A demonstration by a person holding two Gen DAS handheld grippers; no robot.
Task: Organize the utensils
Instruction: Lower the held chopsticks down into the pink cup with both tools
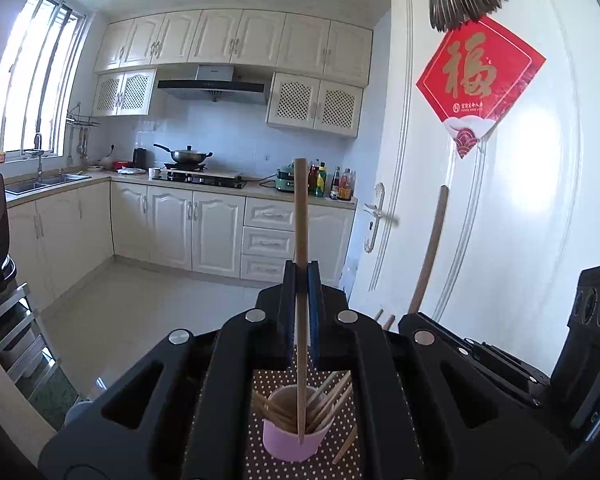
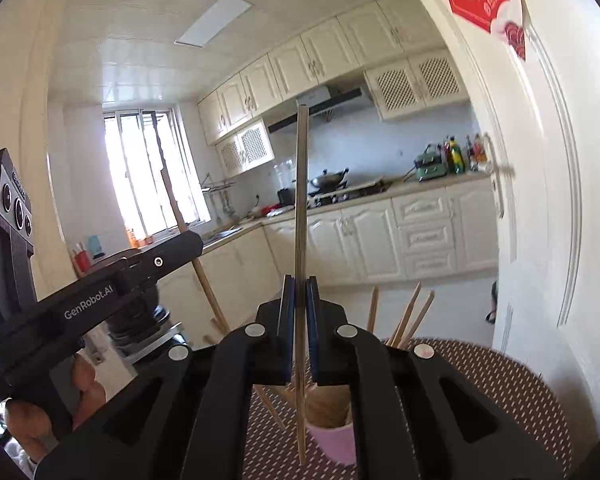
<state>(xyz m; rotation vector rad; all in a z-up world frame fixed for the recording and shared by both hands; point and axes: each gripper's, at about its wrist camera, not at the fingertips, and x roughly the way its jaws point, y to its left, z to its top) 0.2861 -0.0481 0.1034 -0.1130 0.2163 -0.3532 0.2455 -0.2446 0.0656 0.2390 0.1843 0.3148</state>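
The left gripper [image 1: 301, 270] is clamped on a single wooden chopstick [image 1: 301, 240], which stands nearly upright between the blue pads; its lower tip hangs in front of the pink cup [image 1: 288, 442], and whether it reaches inside the rim cannot be told. The cup stands on a brown dotted tablecloth [image 1: 268, 468] and holds a bundle of chopsticks [image 1: 324, 404] leaning right. One loose chopstick [image 1: 346, 446] lies on the cloth just right of the cup, its near end cut off by the gripper body.

The right gripper [image 2: 300, 280] likewise pinches one chopstick [image 2: 301, 208] upright, the lower end dropping just left of the cup [image 2: 334, 438], whose base is hidden behind the gripper's body. A few chopstick ends [image 2: 410, 312] poke up above the gripper's right arm.

In the left wrist view the right gripper's own stick [image 1: 430, 252] rises at the right, its base hidden. In the right wrist view the left gripper's black body [image 2: 100, 296] crosses the left side, with a person's fingers [image 2: 82, 384] partly seen beneath it, cut by the frame edge. The far kitchen counter [image 1: 100, 178] is small and its items hard to make out.
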